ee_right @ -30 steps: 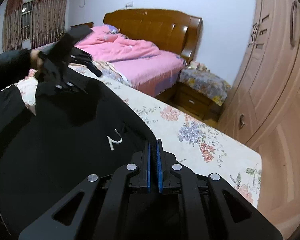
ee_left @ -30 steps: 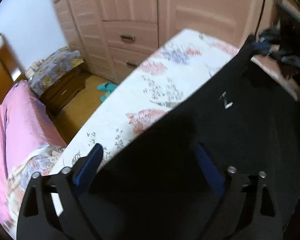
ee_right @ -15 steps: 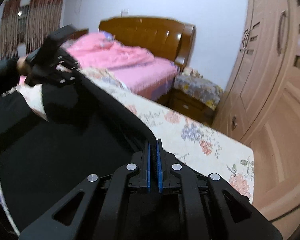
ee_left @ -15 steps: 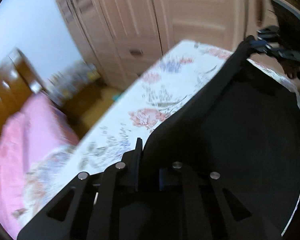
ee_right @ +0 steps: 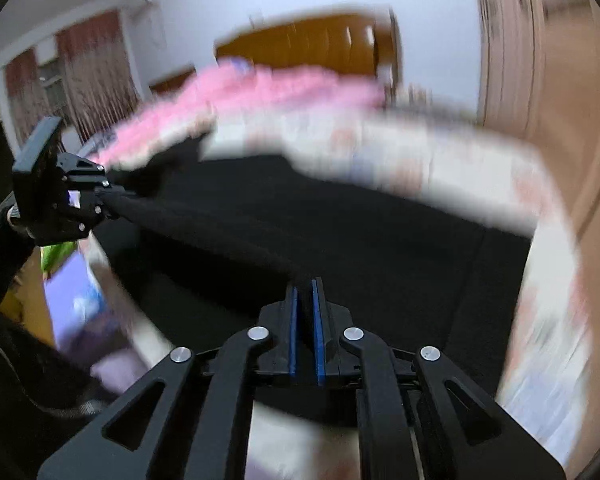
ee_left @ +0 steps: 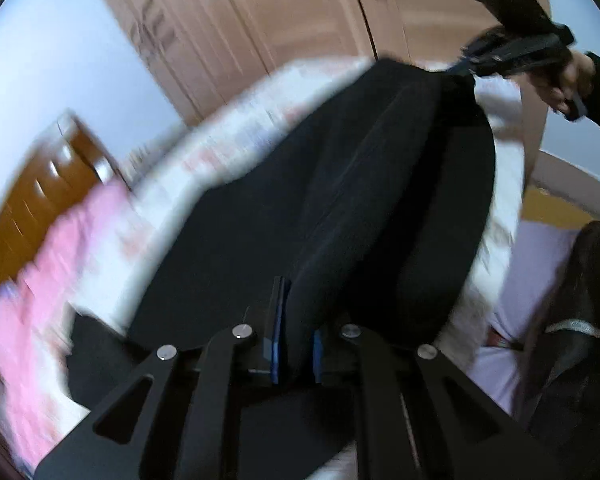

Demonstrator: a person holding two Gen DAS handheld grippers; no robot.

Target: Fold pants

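Black pants (ee_left: 360, 200) lie across a table under a floral cloth (ee_left: 228, 140); one edge is lifted and stretched between my two grippers. At the bottom of the left wrist view my left gripper (ee_left: 298, 332) is shut, its blue pads pinching a ridge of the black fabric. My right gripper (ee_left: 466, 68) shows at the top right, held by a hand (ee_left: 572, 80), and grips the far end of that edge. In the right wrist view the right gripper (ee_right: 305, 320) is shut on the pants (ee_right: 340, 240), and the left gripper (ee_right: 108, 196) holds the taut fold at the left. Both views are motion-blurred.
A bed with pink bedding (ee_right: 260, 92) and a wooden headboard (ee_right: 312, 44) stands beyond the table. A light wooden wardrobe (ee_left: 280, 12) fills the back wall. The person's dark jacket (ee_left: 580, 320) is close at the right. Curtains (ee_right: 92, 72) hang at the far left.
My left gripper went from wide open to shut on the pants' edge. Both grippers swung fast across the table with the fabric stretched between them, and the room has shifted in both views.
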